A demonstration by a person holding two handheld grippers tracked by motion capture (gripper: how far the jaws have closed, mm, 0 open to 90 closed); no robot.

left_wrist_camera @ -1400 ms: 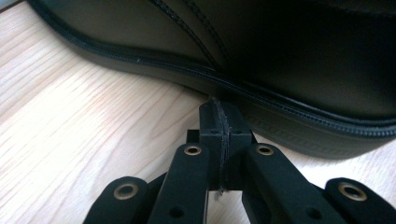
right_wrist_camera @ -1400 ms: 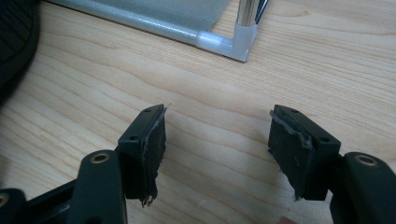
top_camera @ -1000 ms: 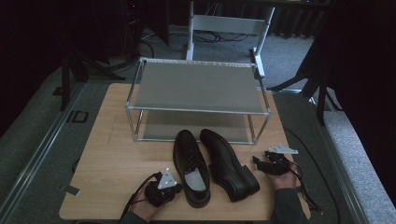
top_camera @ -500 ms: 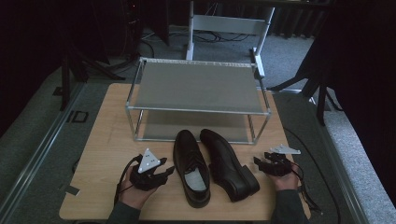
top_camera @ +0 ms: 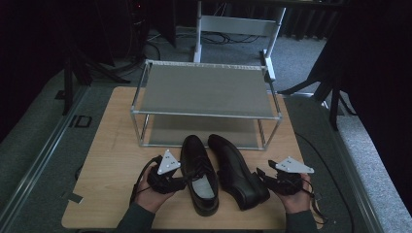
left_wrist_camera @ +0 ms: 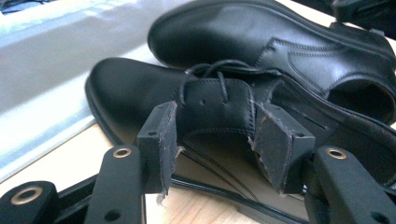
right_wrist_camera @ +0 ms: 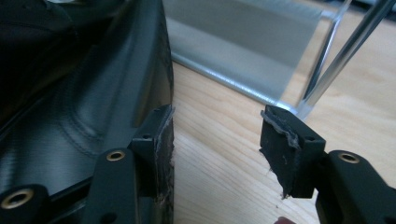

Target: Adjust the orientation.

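High view: nearest the person, the left gripper sits at the outer side of the left shoe, and the right gripper at the heel end of the right shoe; both shoes lie side by side on the worktop, toes toward the shoe rack just beyond them. In the left gripper view the jaws have just been opening and now stand wide, with the shoe's laced tongue between the pads but not pressed. In the right gripper view the jaws have closed a little yet remain well apart, one pad against the right shoe's side wall and the other over bare wood, so nothing is clamped. Judging by this, the work in hand is getting a grip on each shoe to move it onto the rack. To do it well, the left gripper should probably bite the stiff collar or the side wall rather than the soft tongue, which would fold and let the shoe swing. The right gripper would do better to go deeper so that the heel wall lies between both pads. Farther off, the rack's lower shelf has a low opening, so each shoe likely needs to go in level, toe first, clear of the front posts.
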